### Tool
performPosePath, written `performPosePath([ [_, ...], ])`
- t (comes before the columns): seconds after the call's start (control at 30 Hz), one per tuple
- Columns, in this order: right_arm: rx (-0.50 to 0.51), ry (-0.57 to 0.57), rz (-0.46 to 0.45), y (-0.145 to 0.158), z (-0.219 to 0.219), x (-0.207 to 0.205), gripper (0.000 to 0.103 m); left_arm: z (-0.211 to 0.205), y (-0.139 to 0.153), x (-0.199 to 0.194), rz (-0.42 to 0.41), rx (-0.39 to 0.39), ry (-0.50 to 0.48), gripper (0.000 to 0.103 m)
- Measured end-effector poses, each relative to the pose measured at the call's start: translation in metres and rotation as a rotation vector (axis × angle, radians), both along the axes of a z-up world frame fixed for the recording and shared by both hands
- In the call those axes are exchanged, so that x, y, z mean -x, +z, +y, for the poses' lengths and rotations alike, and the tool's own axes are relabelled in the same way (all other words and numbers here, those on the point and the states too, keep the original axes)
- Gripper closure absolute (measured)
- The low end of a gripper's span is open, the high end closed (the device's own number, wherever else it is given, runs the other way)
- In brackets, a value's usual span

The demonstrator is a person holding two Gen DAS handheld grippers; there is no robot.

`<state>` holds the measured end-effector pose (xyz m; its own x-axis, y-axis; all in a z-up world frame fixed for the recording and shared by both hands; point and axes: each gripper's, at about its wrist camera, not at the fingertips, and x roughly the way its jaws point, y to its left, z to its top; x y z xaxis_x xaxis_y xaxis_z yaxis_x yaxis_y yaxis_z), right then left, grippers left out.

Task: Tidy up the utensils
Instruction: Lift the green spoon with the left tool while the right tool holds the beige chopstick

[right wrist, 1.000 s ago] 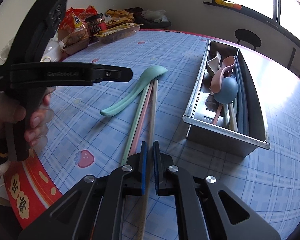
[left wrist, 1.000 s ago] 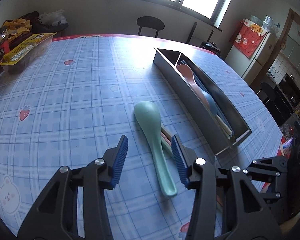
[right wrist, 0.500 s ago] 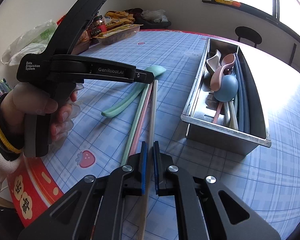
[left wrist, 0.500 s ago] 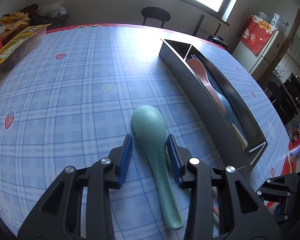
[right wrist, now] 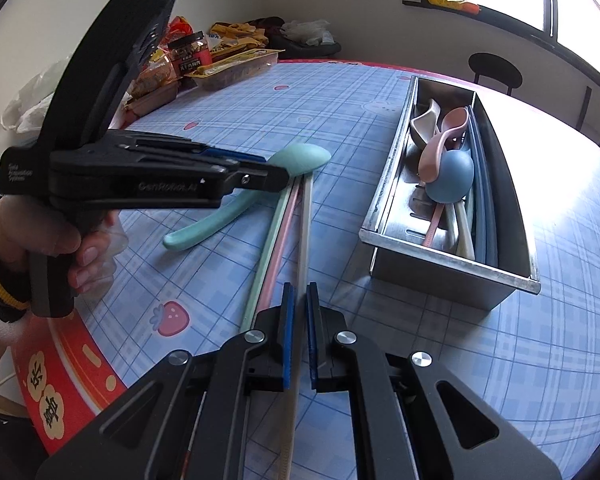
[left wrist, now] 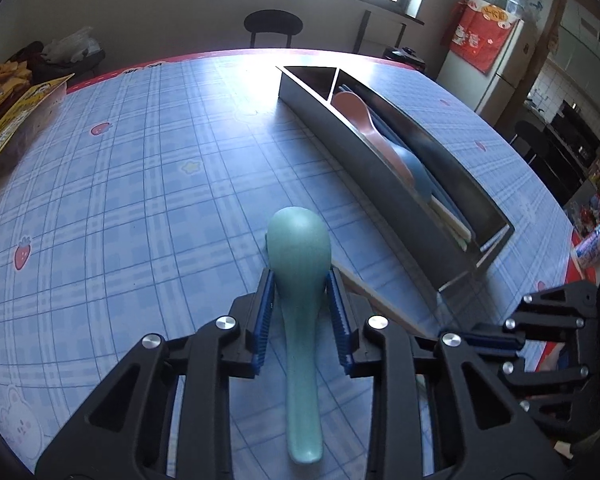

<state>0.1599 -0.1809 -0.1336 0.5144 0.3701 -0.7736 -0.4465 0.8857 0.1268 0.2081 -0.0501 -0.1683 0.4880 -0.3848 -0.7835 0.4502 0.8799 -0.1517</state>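
Note:
A teal spoon [left wrist: 300, 280] lies on the blue checked tablecloth; it also shows in the right wrist view [right wrist: 236, 208]. My left gripper [left wrist: 300, 292] has its jaws closed against the spoon's neck just behind the bowl. My right gripper [right wrist: 299, 304] is shut on a beige chopstick [right wrist: 304, 232] that lies with a pink chopstick [right wrist: 280, 248] and a pale green chopstick [right wrist: 265, 264]. A steel utensil tray [right wrist: 448, 264] to the right holds a pink spoon [right wrist: 440, 144], a blue spoon [right wrist: 450, 176], a grey spoon and more chopsticks. The tray also shows in the left wrist view [left wrist: 380, 160].
Snack packets and a jar [right wrist: 192, 56] crowd the far left of the table. A black chair [left wrist: 273, 24] stands beyond the far edge. The table's red rim [right wrist: 60, 372] is near my right gripper. A fridge [left wrist: 488, 56] stands at the right.
My left gripper moved forward along the teal spoon and its jaws narrowed until they pressed on the neck. My right gripper stayed shut on the beige chopstick.

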Motion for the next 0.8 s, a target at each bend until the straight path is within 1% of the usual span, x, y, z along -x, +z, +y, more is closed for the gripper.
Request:
performPosePath([
  [0.07,-0.002,0.000,0.001,0.000,0.000,0.000,0.097,-0.001,-0.001,0.012,-0.017,-0.022,-0.032,0.075],
  [0.17,0.000,0.000,0.000,0.000,0.000,0.000,0.097,0.000,-0.004,0.019,0.011,-0.036,-0.045,0.077],
  [0.27,0.004,0.000,-0.002,0.000,0.000,0.000,0.097,0.005,-0.006,0.024,0.006,-0.034,-0.060,0.076],
  [0.33,0.007,-0.001,-0.003,0.001,0.000,0.000,0.097,0.009,-0.006,0.022,0.014,-0.012,-0.055,0.076],
  [0.43,0.008,-0.001,-0.003,0.000,0.000,-0.001,0.097,0.014,-0.007,0.016,0.028,0.031,-0.042,0.080],
  [0.5,0.008,-0.001,-0.004,0.000,0.000,-0.001,0.097,0.017,-0.007,0.014,0.045,0.061,-0.038,0.080],
  [0.63,0.004,-0.003,-0.001,0.000,-0.001,-0.001,0.097,0.019,-0.003,0.018,0.052,0.088,-0.044,0.082],
  [0.7,0.003,-0.003,0.000,-0.001,-0.001,-0.001,0.097,0.019,0.001,0.022,0.057,0.120,-0.060,0.082],
  [0.73,0.003,-0.003,-0.001,-0.001,-0.001,-0.001,0.097,0.018,0.002,0.024,0.060,0.129,-0.069,0.082],
  [0.8,0.005,-0.003,-0.002,-0.001,-0.001,-0.001,0.097,0.011,0.002,0.027,0.061,0.114,-0.092,0.082],
])
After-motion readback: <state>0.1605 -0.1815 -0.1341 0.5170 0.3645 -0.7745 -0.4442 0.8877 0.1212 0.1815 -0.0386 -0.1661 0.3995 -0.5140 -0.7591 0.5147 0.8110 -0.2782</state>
